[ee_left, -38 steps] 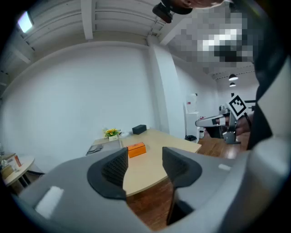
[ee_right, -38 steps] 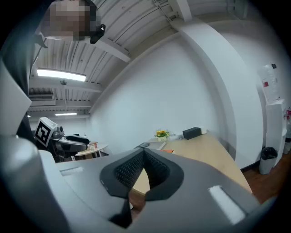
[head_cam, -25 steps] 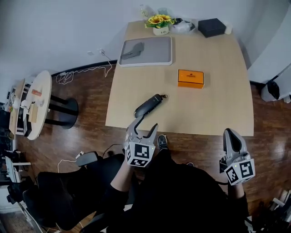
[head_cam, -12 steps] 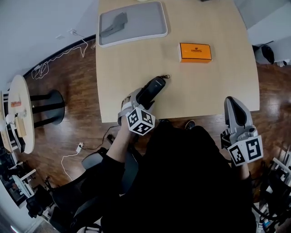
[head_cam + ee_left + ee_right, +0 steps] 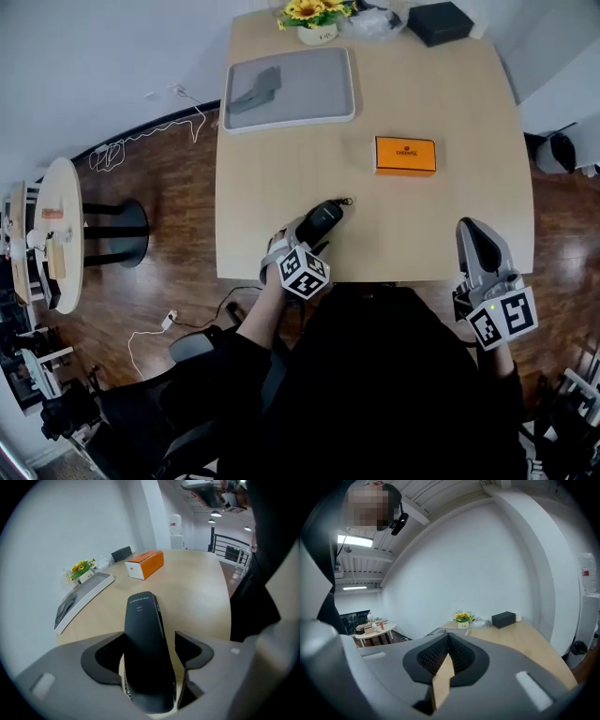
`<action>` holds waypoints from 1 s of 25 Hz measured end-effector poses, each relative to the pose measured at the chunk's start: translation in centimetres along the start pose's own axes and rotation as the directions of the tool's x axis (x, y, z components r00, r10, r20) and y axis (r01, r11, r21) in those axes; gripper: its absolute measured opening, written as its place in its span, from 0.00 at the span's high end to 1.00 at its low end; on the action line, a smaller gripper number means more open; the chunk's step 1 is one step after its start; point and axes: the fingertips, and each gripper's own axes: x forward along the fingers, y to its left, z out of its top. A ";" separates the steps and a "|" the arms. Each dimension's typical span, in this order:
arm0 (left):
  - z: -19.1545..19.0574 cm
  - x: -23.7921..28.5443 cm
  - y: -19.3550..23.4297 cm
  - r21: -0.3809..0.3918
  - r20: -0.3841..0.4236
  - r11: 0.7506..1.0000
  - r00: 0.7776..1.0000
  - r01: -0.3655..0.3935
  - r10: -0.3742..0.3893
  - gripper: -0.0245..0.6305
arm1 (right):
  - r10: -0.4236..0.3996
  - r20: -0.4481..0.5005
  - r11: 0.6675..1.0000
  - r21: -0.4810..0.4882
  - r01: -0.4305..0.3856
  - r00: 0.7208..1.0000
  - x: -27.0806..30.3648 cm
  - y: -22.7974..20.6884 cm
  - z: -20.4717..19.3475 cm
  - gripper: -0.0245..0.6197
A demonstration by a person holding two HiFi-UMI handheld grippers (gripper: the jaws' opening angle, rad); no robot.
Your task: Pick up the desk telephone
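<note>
The desk telephone's black handset (image 5: 323, 216) lies on the wooden table (image 5: 450, 216) near its front edge. My left gripper (image 5: 302, 234) points steeply down over the handset's near end. In the left gripper view the handset (image 5: 143, 634) runs up between the two pads (image 5: 105, 656). The jaws are opening, and a gap shows on each side of the handset. My right gripper (image 5: 476, 236) hovers off the table's front right corner. Its pads (image 5: 461, 656) meet with nothing between them.
An orange box (image 5: 405, 155) lies beyond the handset. A grey tray (image 5: 309, 94) with a dark object (image 5: 255, 89) sits at the far left. Flowers (image 5: 307, 17) and a black box (image 5: 441, 22) stand at the far edge. A round side table (image 5: 61, 216) stands at the left.
My left gripper came down with the handset onto the table, and its jaws have spread apart from the handset. My right gripper stays shut at the right.
</note>
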 end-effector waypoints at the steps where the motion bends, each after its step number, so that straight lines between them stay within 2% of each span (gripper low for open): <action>1: -0.1 0.2 0.0 -0.005 -0.005 1.000 1.000 -0.008 0.008 0.46 | 0.008 0.003 1.000 0.001 -0.008 1.000 0.1 -0.2 0.2 0.96; 4: -0.5 1.1 0.3 -0.044 -0.022 0.999 1.000 0.002 -0.003 0.46 | 0.037 -0.002 0.999 -0.004 -0.037 0.999 0.4 -0.4 0.1 0.96; 7: -0.7 1.7 0.2 -0.090 -0.033 0.993 0.996 0.078 -0.081 0.49 | 0.055 -0.021 0.998 0.000 -0.055 0.998 0.4 -0.6 -0.6 0.96; 11: -0.7 1.8 0.2 -0.066 -0.007 0.991 0.993 0.119 -0.119 0.49 | 0.068 -0.026 0.998 0.006 -0.068 0.997 0.6 -0.5 -1.1 0.96; 13: -0.8 1.6 0.2 -0.083 0.004 0.990 0.993 0.117 -0.117 0.51 | 0.078 -0.024 0.997 0.010 -0.078 0.997 0.6 -0.3 -1.2 0.96; 14: -0.7 1.5 0.2 -0.097 0.005 0.989 0.994 0.109 -0.110 0.56 | 0.082 -0.022 0.997 0.010 -0.082 0.996 0.6 -0.2 -1.1 0.96; 16: -0.4 1.5 0.2 -0.126 0.003 0.987 0.995 0.100 -0.101 0.56 | 0.087 -0.013 0.996 0.008 -0.087 0.996 0.6 -0.1 -0.7 0.96; 20: 0.3 1.0 -0.8 -0.227 0.029 0.965 0.991 0.134 -0.130 0.56 | 0.082 0.011 0.997 0.005 -0.082 0.997 0.6 -0.2 0.0 0.96; 22: 0.6 0.3 -1.1 -0.234 0.037 0.963 0.991 0.131 -0.126 0.56 | 0.076 0.018 0.997 0.006 -0.076 0.997 0.6 -0.2 0.0 0.96; 25: 1.8 -1.7 -0.6 -0.213 0.062 0.973 0.995 0.085 -0.074 0.56 | 0.075 0.021 0.997 0.005 -0.075 0.997 0.8 0.1 -0.1 0.96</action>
